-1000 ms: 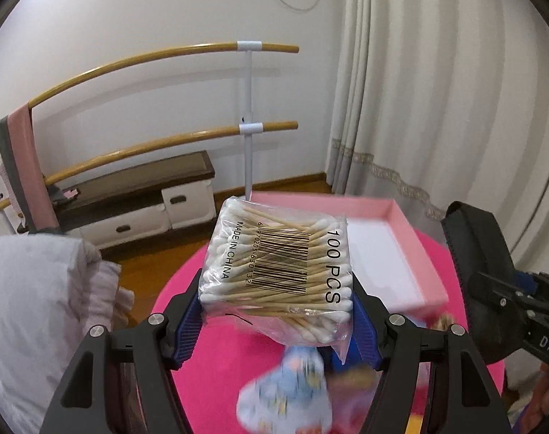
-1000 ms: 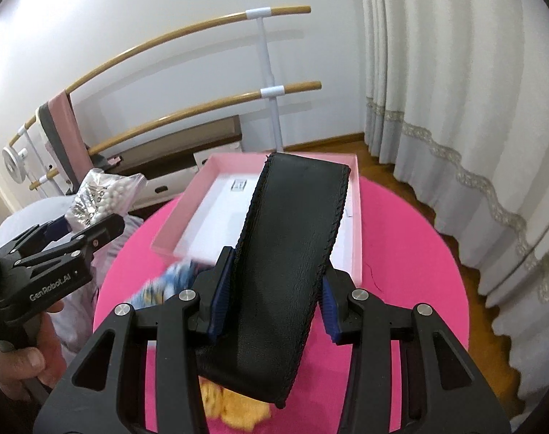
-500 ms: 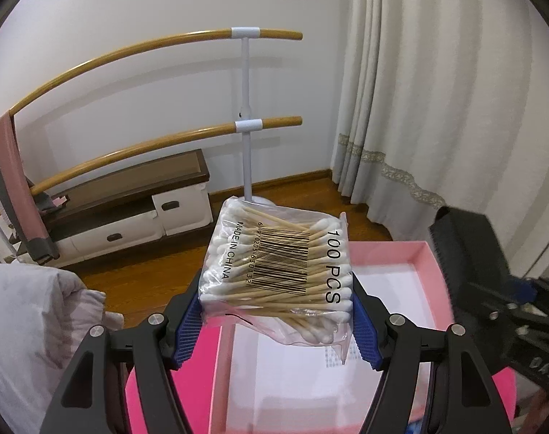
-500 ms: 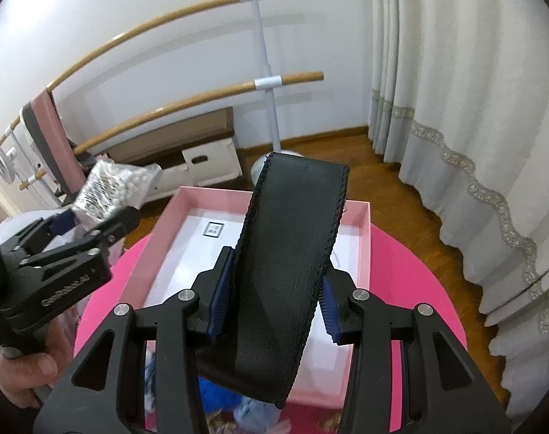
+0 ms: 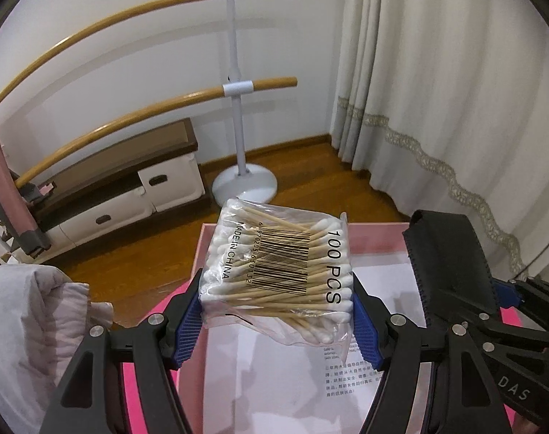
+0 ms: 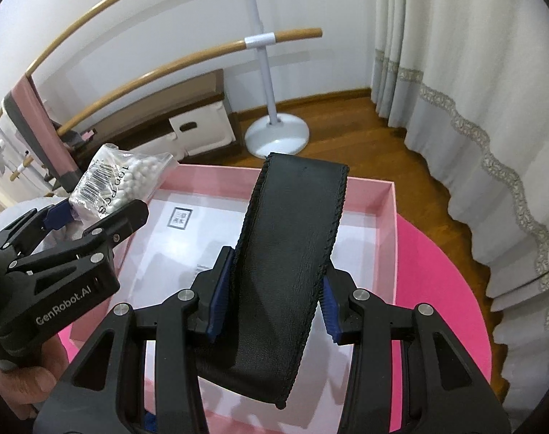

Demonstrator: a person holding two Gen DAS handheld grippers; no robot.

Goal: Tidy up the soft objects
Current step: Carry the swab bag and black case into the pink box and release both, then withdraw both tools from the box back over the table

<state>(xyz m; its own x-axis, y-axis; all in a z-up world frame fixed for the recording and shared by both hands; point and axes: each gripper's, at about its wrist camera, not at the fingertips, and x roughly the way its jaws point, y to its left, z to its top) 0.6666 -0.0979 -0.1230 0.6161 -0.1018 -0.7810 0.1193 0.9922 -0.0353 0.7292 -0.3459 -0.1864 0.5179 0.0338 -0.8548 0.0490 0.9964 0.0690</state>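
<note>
The left claw (image 5: 277, 320) grips a swab bag (image 5: 278, 271), the right claw (image 6: 272, 294) a black strap (image 6: 289, 253), both hiding the pink box (image 6: 383, 195) floor.

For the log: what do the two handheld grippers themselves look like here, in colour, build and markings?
Both are matte black plastic with triangular cut-outs, silver rivets and blue ribbed pads. The left gripper reads "GenRobot.AI" in white on its side, seen from the right wrist view. The right gripper shows "DAS" on its body in the left view. A bare hand grips the left handle; no cables or sleeves visible.
</note>
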